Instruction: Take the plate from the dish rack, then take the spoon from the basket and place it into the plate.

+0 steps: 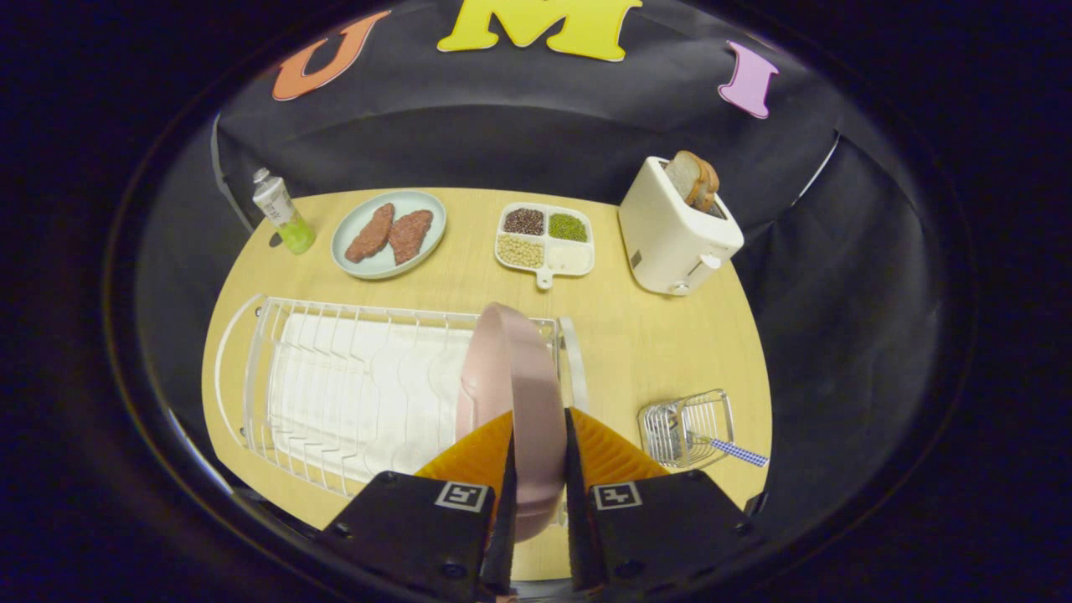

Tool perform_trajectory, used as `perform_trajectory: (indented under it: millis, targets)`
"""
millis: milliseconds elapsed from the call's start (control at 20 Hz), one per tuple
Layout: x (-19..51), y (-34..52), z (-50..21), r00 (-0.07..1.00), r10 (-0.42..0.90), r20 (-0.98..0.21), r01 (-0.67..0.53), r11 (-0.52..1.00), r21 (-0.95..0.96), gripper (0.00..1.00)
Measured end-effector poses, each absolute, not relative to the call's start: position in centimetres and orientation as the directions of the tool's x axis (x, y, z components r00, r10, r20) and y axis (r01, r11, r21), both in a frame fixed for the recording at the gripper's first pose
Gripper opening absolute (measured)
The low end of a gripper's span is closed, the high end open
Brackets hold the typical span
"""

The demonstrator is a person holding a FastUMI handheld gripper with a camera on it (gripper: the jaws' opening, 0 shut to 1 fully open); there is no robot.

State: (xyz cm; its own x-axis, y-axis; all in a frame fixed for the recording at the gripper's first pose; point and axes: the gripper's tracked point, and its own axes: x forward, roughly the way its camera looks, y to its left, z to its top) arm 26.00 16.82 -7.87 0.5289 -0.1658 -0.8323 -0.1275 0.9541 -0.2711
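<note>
Now plate [512, 368] upright between clamping jaws

We see a light wooden table [653, 343] carrying everything. Along its far edge stand a small bottle [283, 213] with green liquid, a pale plate with two meat patties [389, 234], a divided tray of beans [545, 239] and a white toaster [677, 228] with bread sticking out. Nearer to us, a white wire dish rack [352, 389] lies on the table, and to its right, well apart, sits a small wire basket [687, 427] holding a spoon [737, 452] with a checked handle.
</note>
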Motion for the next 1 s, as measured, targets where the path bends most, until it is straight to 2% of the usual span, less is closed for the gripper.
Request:
perform_trajectory:
  millis: [200,450,600,800,1000]
  targets:
    - [25.5,16.6,-7.3,0.563,-0.258,-0.785,-0.074,0.930,-0.359,0.25]
    - [24.8,17.1,-5.0,0.642,-0.381,-0.666,0.008,0.871,-0.491,0.24]
    - [24.5,17.5,-3.4,0.693,-0.406,-0.596,0.065,0.858,-0.509,0.24]
    - [22.7,18.1,-2.0,0.740,-0.351,-0.574,0.047,0.878,-0.476,0.24]
    - [19.3,19.1,-2.7,0.768,-0.148,-0.623,-0.049,0.957,-0.287,0.24]
